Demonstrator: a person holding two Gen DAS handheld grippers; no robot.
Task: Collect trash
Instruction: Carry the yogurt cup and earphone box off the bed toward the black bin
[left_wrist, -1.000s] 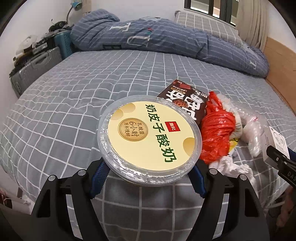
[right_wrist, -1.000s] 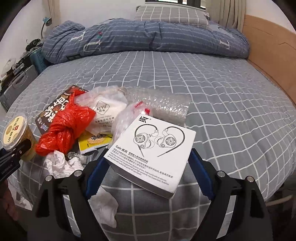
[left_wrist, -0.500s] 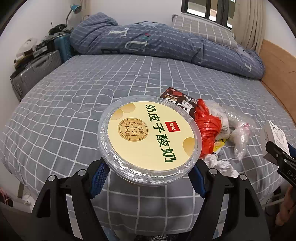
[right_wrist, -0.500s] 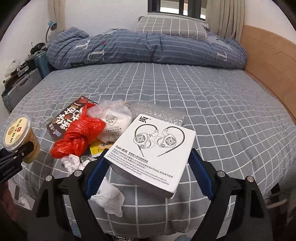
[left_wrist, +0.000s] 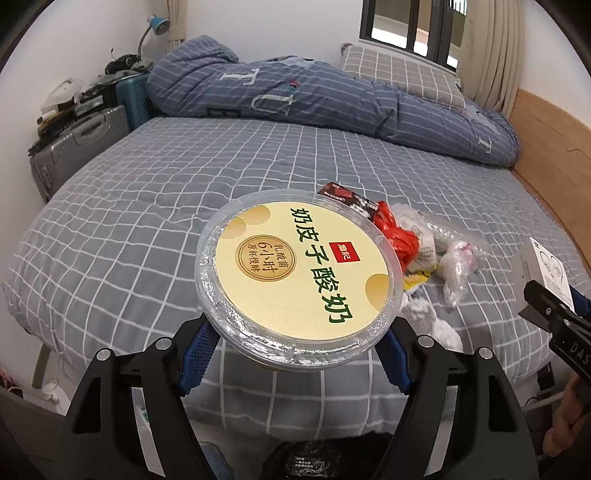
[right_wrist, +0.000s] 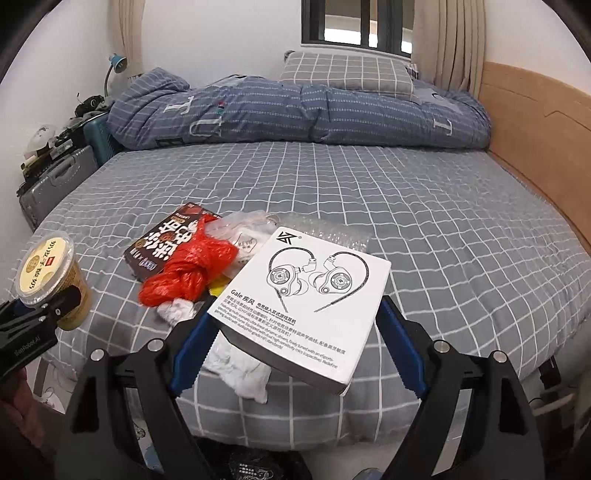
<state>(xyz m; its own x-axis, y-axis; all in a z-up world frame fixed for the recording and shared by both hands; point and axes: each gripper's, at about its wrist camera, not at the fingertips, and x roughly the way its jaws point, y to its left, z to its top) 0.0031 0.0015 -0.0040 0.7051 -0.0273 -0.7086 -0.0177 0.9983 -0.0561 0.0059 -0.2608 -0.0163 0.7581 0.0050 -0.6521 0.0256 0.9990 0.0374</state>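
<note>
My left gripper (left_wrist: 295, 347) is shut on a yogurt cup (left_wrist: 299, 273) with a yellow lid, held above the bed's front edge; the cup also shows in the right wrist view (right_wrist: 51, 277). My right gripper (right_wrist: 295, 339) is shut on a white earphone box (right_wrist: 306, 299), tilted, also above the front edge; the box shows at the right in the left wrist view (left_wrist: 546, 269). On the grey checked bed (right_wrist: 406, 206) lies a trash pile: a red plastic bag (right_wrist: 188, 269), a dark snack box (right_wrist: 166, 240), clear plastic bags (right_wrist: 251, 236), bubble wrap (right_wrist: 332, 230) and white tissues (right_wrist: 236, 365).
A rolled blue duvet (right_wrist: 295, 110) and a pillow (right_wrist: 347, 74) lie at the bed's far end. A wooden headboard panel (right_wrist: 535, 140) runs along the right. Suitcases (left_wrist: 77, 147) stand left of the bed. A dark opening (right_wrist: 251, 465) shows below the grippers.
Both grippers have pulled back and risen from the bed with the cup and the box still held. The trash pile now looks farther away.
</note>
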